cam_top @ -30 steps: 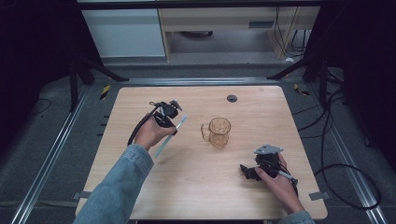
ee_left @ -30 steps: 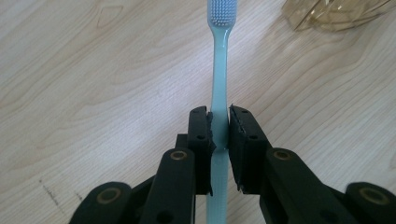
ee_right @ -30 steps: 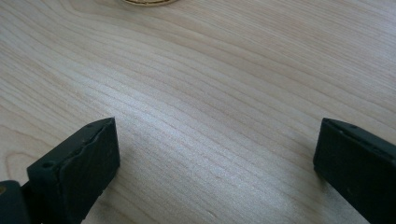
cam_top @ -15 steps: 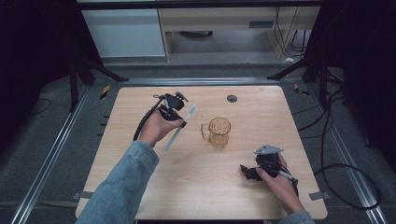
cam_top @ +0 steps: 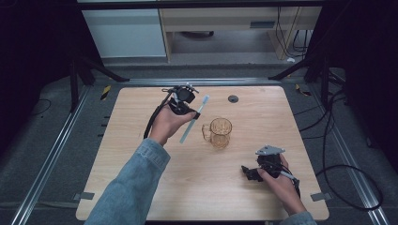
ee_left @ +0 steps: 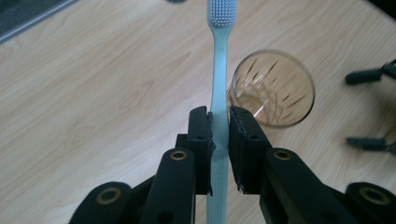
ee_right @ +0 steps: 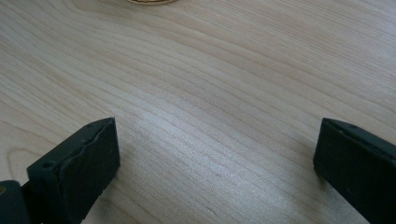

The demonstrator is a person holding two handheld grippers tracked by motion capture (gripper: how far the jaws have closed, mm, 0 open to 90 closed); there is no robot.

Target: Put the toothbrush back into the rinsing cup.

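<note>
A pale blue toothbrush [cam_top: 193,121] hangs slantwise over the table, bristle end up and away from me. My left gripper [cam_top: 196,114] is shut on its handle. In the left gripper view the jaws of the left gripper [ee_left: 218,116] pinch the toothbrush [ee_left: 218,60] mid-handle, and its white bristles point toward the top of the frame. An amber glass mug [cam_top: 219,132] stands just right of the brush, empty [ee_left: 275,88]. My right gripper [cam_top: 246,172] rests low at the near right of the table, open, with bare wood between its pads [ee_right: 215,154].
The wooden table [cam_top: 141,178] has a small dark round fitting [cam_top: 233,98] near its far edge. Cables [cam_top: 347,187] trail on the floor to the right. A white cabinet [cam_top: 124,33] and a low shelf stand beyond the table.
My left hand has risen and moved right and farther off with the toothbrush, bringing it closer to the mug. The right hand has stayed where it was.
</note>
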